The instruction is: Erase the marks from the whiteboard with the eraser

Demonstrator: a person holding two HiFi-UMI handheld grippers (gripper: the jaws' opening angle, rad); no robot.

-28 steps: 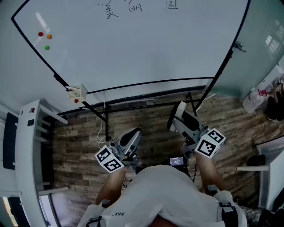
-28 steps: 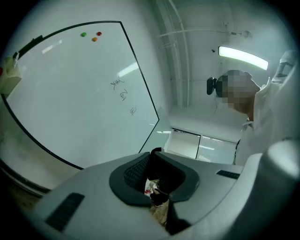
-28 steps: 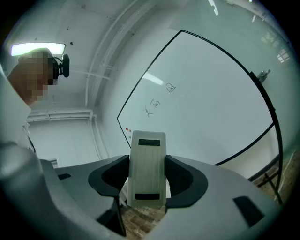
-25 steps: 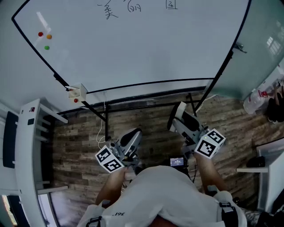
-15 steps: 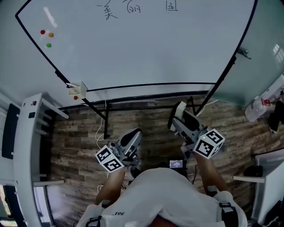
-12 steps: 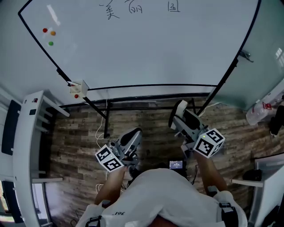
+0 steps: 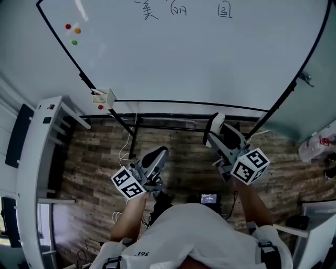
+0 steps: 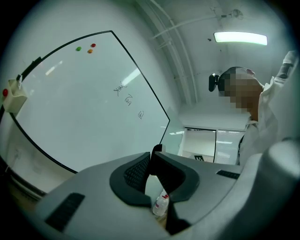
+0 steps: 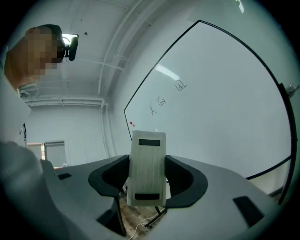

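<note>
The whiteboard [image 7: 210, 58] fills the top of the head view, with three black handwritten marks [image 7: 178, 9] near its upper edge. My right gripper [image 7: 214, 130] is shut on a white eraser [image 7: 214, 122], held low below the board's bottom edge and clear of it. In the right gripper view the eraser [image 9: 147, 168] stands upright between the jaws of that gripper [image 9: 147, 161], with the marks [image 9: 161, 101] far ahead on the board [image 9: 225, 108]. My left gripper [image 7: 153, 162] hangs lower over the floor. Its jaws meet with nothing held in the left gripper view [image 8: 153, 152].
Three coloured magnets [image 7: 73, 31] sit at the board's upper left. A small white box [image 7: 103, 97] hangs at its lower left corner. The stand's black legs [image 7: 131, 139] and a cable cross the wooden floor. A white rack [image 7: 37, 157] stands left, a bottle [image 7: 315, 147] right.
The head view has shifted, so the board and its marks now sit further right and slightly lower. Both grippers stay low at about the same places, the right still shut on the eraser.
</note>
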